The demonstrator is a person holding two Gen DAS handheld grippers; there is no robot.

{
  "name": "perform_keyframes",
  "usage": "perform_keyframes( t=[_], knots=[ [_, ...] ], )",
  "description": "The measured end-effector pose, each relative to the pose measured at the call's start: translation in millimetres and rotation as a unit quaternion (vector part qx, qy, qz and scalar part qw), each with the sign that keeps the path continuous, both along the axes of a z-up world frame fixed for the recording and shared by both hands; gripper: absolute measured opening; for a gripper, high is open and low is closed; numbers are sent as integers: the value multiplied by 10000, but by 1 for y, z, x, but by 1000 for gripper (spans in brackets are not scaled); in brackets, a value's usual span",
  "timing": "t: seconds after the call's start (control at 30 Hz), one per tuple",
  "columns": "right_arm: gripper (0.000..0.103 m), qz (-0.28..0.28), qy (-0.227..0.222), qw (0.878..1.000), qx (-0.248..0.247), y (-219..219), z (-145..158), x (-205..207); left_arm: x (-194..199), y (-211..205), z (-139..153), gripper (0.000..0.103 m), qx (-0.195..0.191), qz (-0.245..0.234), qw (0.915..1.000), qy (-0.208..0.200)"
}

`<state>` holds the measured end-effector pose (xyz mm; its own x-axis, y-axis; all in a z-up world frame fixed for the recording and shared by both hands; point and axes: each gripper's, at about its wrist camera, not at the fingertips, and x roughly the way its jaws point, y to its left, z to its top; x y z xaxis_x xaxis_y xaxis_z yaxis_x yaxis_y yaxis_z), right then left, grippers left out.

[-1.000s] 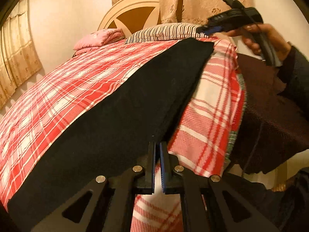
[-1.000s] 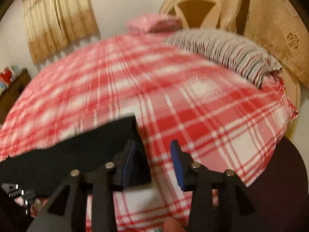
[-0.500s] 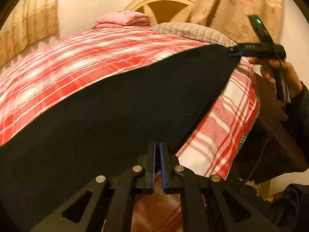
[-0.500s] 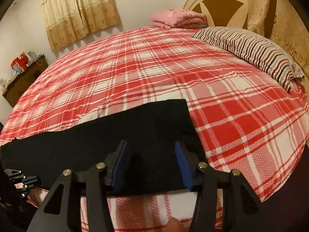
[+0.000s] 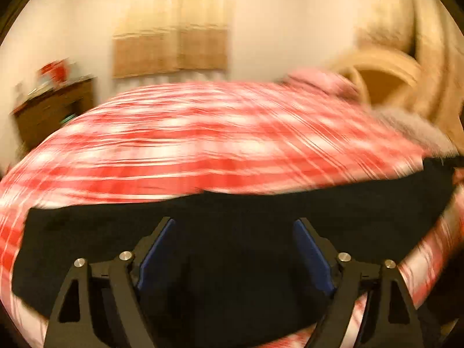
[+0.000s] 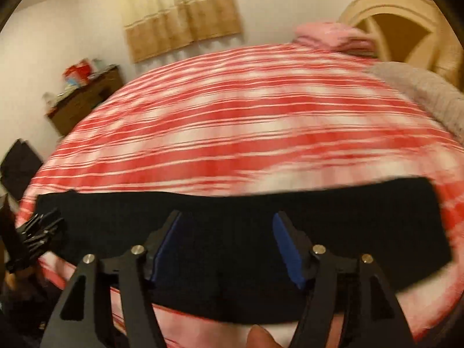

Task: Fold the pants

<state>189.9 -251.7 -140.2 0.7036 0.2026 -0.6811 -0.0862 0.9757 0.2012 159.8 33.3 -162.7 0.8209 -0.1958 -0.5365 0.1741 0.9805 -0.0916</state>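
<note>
The black pants (image 5: pixel 232 211) lie flat as a long band across the near edge of the red and white checked bed (image 5: pixel 203 133). They also show in the right wrist view (image 6: pixel 246 211). My left gripper (image 5: pixel 233 232) is open and empty above the pants. My right gripper (image 6: pixel 227 226) is open and empty above the pants near their middle. The left gripper also shows at the left edge of the right wrist view (image 6: pixel 37 232). Both views are blurred by motion.
A pink folded blanket (image 6: pixel 333 36) and a striped pillow (image 6: pixel 420 90) lie by the cream headboard (image 6: pixel 400 14). A wooden dresser (image 6: pixel 87 98) with clutter stands at the far left under a curtain (image 6: pixel 179 11). A thumb (image 6: pixel 261 337) shows at the bottom.
My left gripper was shut on the pants' edge and has opened and let go. Both cameras have swung left and the pants now lie spread on the bed.
</note>
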Motion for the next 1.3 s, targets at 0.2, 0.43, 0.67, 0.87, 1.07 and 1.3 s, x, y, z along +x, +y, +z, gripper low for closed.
perform_keyframes(
  t=[0.2,0.43,0.67,0.87,1.07,1.3],
  knots=[
    [68,1377,128,9900,274,122,0,52,14,47,-14,85,120,698,9974,118],
    [64,2332,848,9642,934,239,-16,121,17,62,-52,86,490,918,9928,598],
    [57,2495,1839,9430,1209,288,-44,168,14,62,-53,87,400,927,9929,622],
    [47,2699,2189,9309,1122,298,-54,167,16,63,-51,88,359,916,9923,749],
    [16,2797,2450,9224,1043,311,-68,172,13,62,-49,90,304,888,9930,712],
    [8,2715,1698,9425,952,308,-37,159,13,62,-47,91,291,909,9926,745]
  ],
)
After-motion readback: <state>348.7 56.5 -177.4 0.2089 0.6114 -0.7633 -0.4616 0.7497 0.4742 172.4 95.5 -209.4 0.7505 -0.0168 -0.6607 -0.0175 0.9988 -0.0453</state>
